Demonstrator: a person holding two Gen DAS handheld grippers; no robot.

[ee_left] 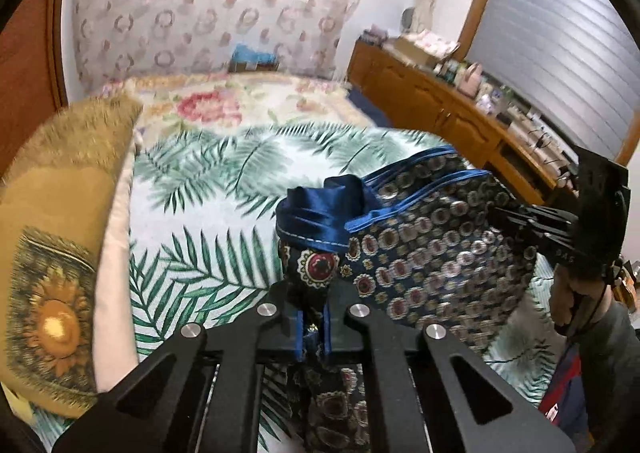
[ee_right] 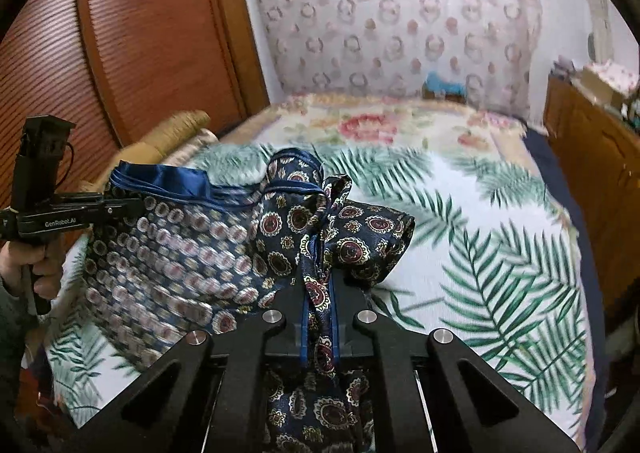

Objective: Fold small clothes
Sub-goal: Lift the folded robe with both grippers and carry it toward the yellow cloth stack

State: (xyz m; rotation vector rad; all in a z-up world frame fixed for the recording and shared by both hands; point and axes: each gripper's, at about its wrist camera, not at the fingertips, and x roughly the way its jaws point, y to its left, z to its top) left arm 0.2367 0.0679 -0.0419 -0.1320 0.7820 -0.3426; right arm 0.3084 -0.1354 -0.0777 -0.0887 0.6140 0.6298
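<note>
A small navy garment [ee_left: 432,253] with red and cream medallions and shiny blue trim hangs in the air above the bed, stretched between both grippers. My left gripper [ee_left: 313,327] is shut on one end of it; bunched cloth spills out in front of and below the jaws. My right gripper [ee_right: 319,329] is shut on the other end [ee_right: 320,237]. In the right wrist view the left gripper [ee_right: 116,205] shows at the left, clamped on the blue hem. In the left wrist view the right gripper [ee_left: 516,217] shows at the right, clamped on the garment's edge.
Below lies a bed with a white sheet with green palm leaves [ee_left: 208,213] and a floral blanket [ee_left: 224,101] further back. A sunflower pillow [ee_left: 52,293] lies at the left. A wooden cabinet [ee_left: 452,109] with clutter stands to the right, a wooden wardrobe [ee_right: 140,33] to the left.
</note>
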